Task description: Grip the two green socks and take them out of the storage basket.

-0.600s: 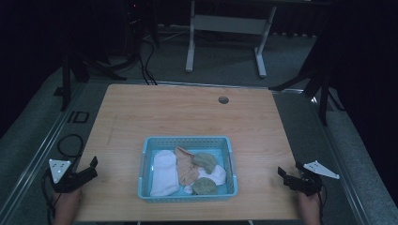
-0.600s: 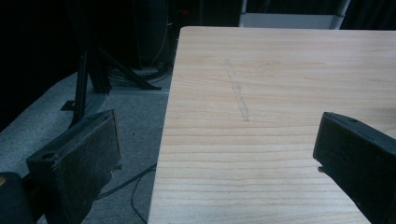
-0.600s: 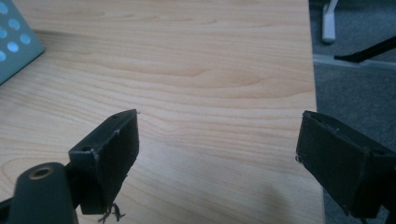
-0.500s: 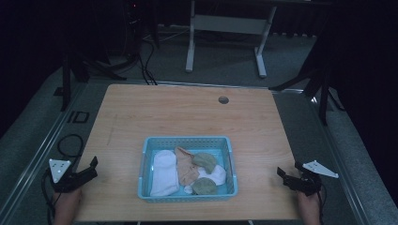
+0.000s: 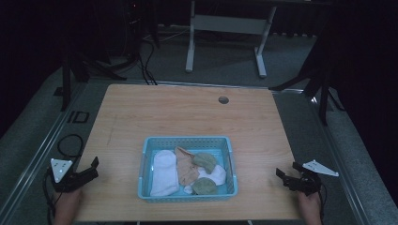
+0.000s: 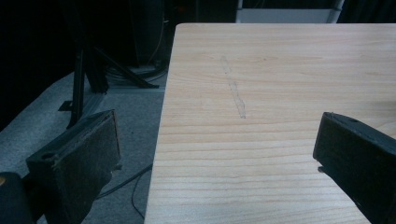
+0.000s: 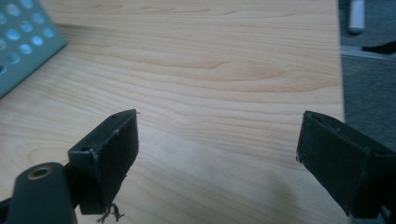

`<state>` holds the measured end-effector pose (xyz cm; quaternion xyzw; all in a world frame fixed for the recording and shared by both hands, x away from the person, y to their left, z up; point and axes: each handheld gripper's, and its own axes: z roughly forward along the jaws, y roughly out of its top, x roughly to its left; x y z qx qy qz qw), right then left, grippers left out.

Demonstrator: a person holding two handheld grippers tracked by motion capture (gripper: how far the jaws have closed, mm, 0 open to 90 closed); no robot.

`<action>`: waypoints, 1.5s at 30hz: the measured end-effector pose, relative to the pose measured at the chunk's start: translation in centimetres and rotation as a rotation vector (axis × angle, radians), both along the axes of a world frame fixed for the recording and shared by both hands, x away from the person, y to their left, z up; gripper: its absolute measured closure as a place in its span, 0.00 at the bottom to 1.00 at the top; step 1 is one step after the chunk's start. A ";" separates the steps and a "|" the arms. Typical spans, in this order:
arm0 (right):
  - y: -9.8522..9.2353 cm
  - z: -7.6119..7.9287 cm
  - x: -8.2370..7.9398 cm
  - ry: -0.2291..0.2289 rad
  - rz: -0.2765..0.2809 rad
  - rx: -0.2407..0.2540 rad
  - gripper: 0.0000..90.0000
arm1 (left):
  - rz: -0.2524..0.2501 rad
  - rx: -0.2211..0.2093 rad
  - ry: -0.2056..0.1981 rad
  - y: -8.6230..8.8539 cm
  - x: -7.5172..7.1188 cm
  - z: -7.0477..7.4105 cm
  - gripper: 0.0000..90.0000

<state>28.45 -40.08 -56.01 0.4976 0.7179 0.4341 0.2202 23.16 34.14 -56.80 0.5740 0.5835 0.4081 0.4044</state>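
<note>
A light blue plastic basket [image 5: 187, 141] sits on the near middle of the wooden table [image 5: 187, 112]. Inside lie a white sock [image 5: 164, 171], a tan sock [image 5: 186, 166], green socks [image 5: 205, 161] and another white piece. My left gripper [image 5: 94, 167] rests at the table's near left edge, jaws wide open and empty; its own view shows the gripper [image 6: 215, 149] over bare wood at the table's left edge. My right gripper [image 5: 286, 171] is at the near right edge, also open and empty. In its own view the right gripper [image 7: 217, 154] faces bare wood, with the basket's corner [image 7: 23, 42] at upper left.
A round cable hole [image 5: 223, 100] lies near the far edge of the table. Grey floor, cables [image 5: 70, 140] and dark stand legs [image 5: 70, 70] flank the left side. A white desk frame [image 5: 225, 28] stands beyond the table.
</note>
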 end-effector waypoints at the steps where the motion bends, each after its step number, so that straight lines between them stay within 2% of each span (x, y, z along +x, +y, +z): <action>1: 0.0 0.0 0.0 0.001 0.002 -0.001 0.14 | 0.001 0.000 -0.001 0.0 0.0 0.0 0.00; 8: 0.1 -0.1 0.3 0.036 0.091 -0.004 0.14 | 0.001 -0.001 -0.002 0.0 0.0 0.0 0.00; 9: 0.1 -0.1 0.3 0.036 0.091 -0.004 0.14 | 0.001 -0.001 -0.002 0.0 0.0 0.0 0.00; 10: 0.2 -0.1 0.4 0.048 0.128 -0.010 0.14 | 0.000 -0.001 -0.002 0.0 0.0 0.0 0.00; 13: 0.3 -0.1 0.5 0.063 0.172 -0.017 0.14 | -0.001 -0.002 -0.002 0.0 0.0 0.0 0.00; 19: 0.9 0.0 0.7 0.075 0.299 -0.034 0.15 | 0.000 -0.001 0.000 0.0 0.0 0.0 0.00; 24: 1.6 0.2 1.0 0.107 0.356 -0.036 0.15 | 0.002 -0.003 0.002 0.0 0.0 0.0 0.00; 27: 2.1 0.4 1.0 0.103 0.389 -0.049 0.14 | 0.002 -0.004 0.003 0.0 0.0 0.0 0.00; 34: 3.4 0.9 1.0 0.167 0.508 -0.113 0.14 | 0.003 -0.009 0.003 0.1 0.0 0.0 0.00; 41: 3.8 1.5 1.2 0.193 0.559 -0.150 0.14 | 0.001 -0.009 0.003 0.1 0.0 0.0 0.00; 42: 4.0 1.6 1.2 0.210 0.573 -0.170 0.14 | 0.001 -0.010 0.003 0.1 0.0 0.0 0.00; 45: 4.2 1.9 1.2 0.225 0.584 -0.193 0.14 | 0.000 -0.010 0.002 0.1 0.0 0.0 0.00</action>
